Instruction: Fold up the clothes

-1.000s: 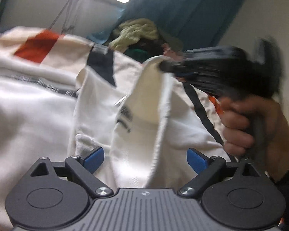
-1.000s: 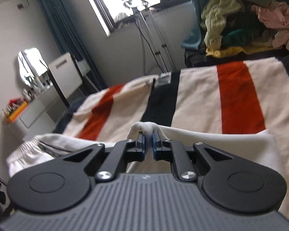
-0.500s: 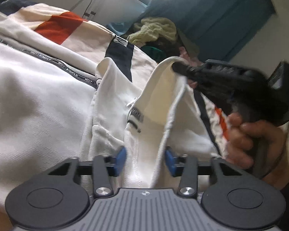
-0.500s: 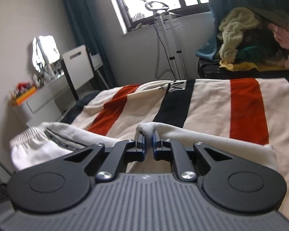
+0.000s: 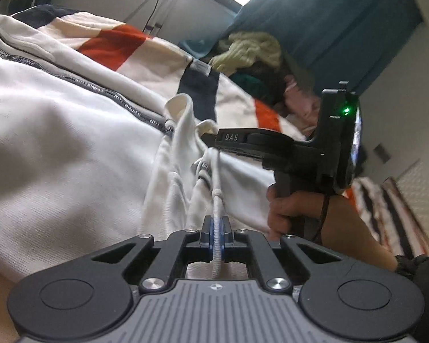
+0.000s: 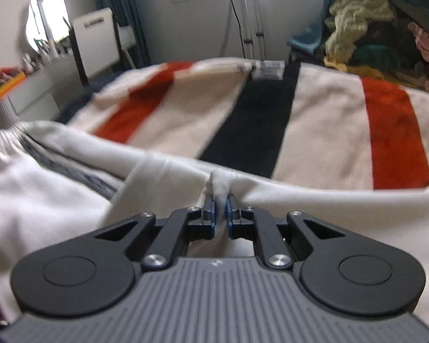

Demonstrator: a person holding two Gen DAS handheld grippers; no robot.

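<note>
A white garment [image 5: 57,143] with a black lettered band lies on the striped blanket [image 5: 111,45]. My left gripper [image 5: 216,230] is shut on the garment's white drawstring [image 5: 216,197], which runs between the blue pads. Just beyond it my right gripper [image 5: 207,137], held by a hand [image 5: 289,208], pinches a bunched fold of the same garment. In the right wrist view the right gripper [image 6: 220,208] is shut on that white fold [image 6: 220,184], low over the blanket [image 6: 323,120], and the rest of the garment [image 6: 43,188] trails to the left.
A pile of loose clothes [image 6: 363,14] sits at the far right of the bed, before a teal curtain [image 5: 343,23]. A desk with a mirror [image 6: 43,25] stands at the left wall. A metal stand [image 6: 251,14] rises behind the bed under the window.
The left jaws went from wide apart to closed on the drawstring. The right gripper came down and nearer the blanket, still holding its white fold.
</note>
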